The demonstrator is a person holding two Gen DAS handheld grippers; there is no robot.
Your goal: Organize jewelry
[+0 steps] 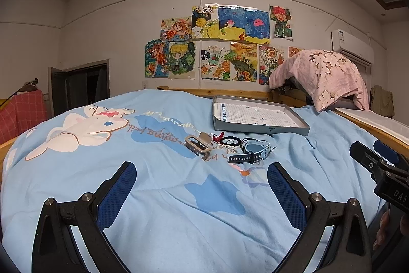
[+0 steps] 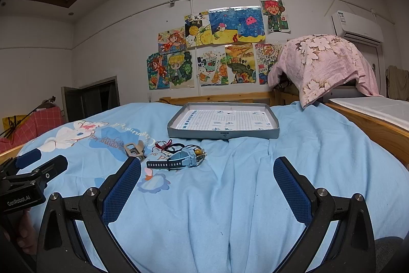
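Right now both tools are hovering over the light blue cartoon-print bedspread (image 1: 179,209). The left gripper (image 1: 202,186) is spreading its blue-padded fingers wide around nothing, and the right gripper (image 2: 207,182) is doing the same. Ahead of them, the jewelry is lying in a small cluster: a blue wristwatch with a perforated strap (image 1: 251,151), a beige rectangular hair claw (image 1: 198,145) and thin black and red cords (image 1: 228,140). Just beyond it, the shallow grey cardboard tray lined with grid paper (image 2: 222,133) is sitting on the bedspread.
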